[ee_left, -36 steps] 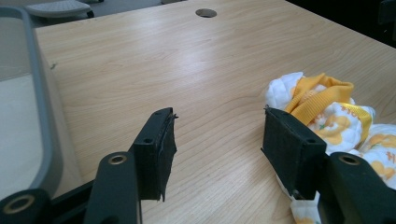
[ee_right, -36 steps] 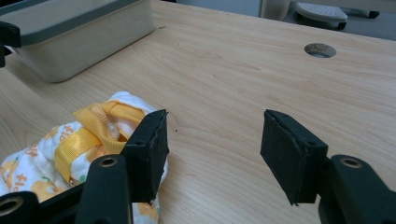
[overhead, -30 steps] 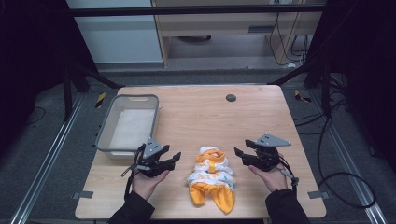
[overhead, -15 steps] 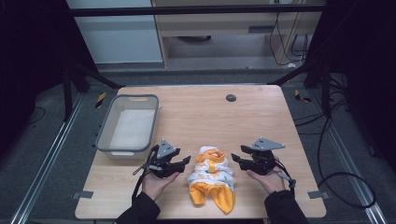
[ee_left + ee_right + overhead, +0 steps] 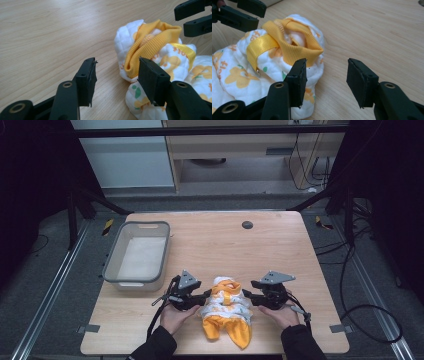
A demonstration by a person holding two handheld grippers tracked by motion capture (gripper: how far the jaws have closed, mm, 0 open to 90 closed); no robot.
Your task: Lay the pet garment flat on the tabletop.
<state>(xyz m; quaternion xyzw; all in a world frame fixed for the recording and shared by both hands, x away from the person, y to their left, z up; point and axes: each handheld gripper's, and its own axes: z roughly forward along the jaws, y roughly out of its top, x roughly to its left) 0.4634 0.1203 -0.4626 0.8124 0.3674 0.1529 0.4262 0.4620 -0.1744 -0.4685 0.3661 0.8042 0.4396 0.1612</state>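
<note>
Grippers are closing in from both sides on a crumpled baby garment (image 5: pixel 226 309) lying near the front edge of the wooden table (image 5: pixel 210 240), right of a grey plastic bin (image 5: pixel 138 256). The left gripper (image 5: pixel 204 296) and the right gripper (image 5: pixel 246 295) are both narrowing their jaws, yet nothing is pinched: each pair is standing apart, one jaw brushing close by the cloth and the other over bare wood. In the left gripper view, the yellow ribbed collar (image 5: pixel 150 42) is rising just beyond the right-hand jaw; in the right gripper view, the same collar is sitting behind the left-hand jaw. The quilted white fabric, printed with orange figures, is looking soft, light and limp, likely to sag and unfold once lifted. The ribbed collar or a thick quilted fold seems the firmest place to bite, each gripper taking its own side.
</note>
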